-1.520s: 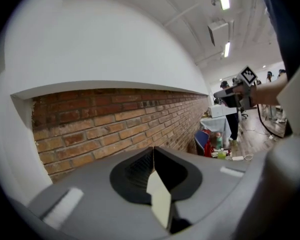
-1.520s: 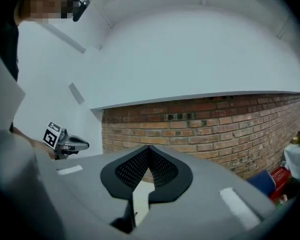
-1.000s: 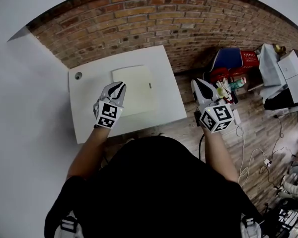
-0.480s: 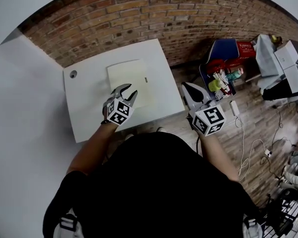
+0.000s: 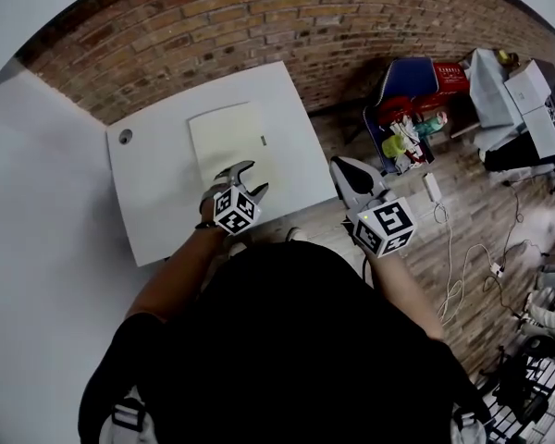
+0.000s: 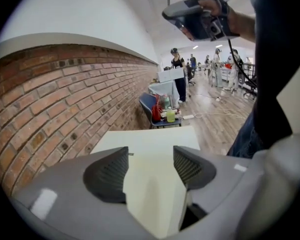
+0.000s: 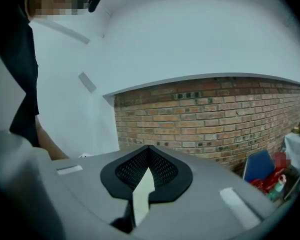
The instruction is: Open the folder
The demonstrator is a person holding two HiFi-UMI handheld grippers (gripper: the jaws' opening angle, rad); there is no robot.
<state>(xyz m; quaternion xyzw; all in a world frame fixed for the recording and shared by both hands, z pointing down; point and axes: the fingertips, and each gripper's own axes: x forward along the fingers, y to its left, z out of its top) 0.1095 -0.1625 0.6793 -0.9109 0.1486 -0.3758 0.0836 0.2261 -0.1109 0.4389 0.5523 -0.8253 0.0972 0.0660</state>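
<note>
Hovering over near edge of folder (image 5: 227, 137): left claw (image 5: 251, 178) just opening, empty | right claw (image 5: 340, 165) pressed together, aside

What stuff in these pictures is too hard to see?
- Head view: the dark mark on the folder is too small to identify.
- Head view: the round thing on the table is too small to name.
- Head view: the person's arm covers part of the table's near edge.
- Right gripper view: the folder is out of frame; the shut right tool fills the bottom.
</note>
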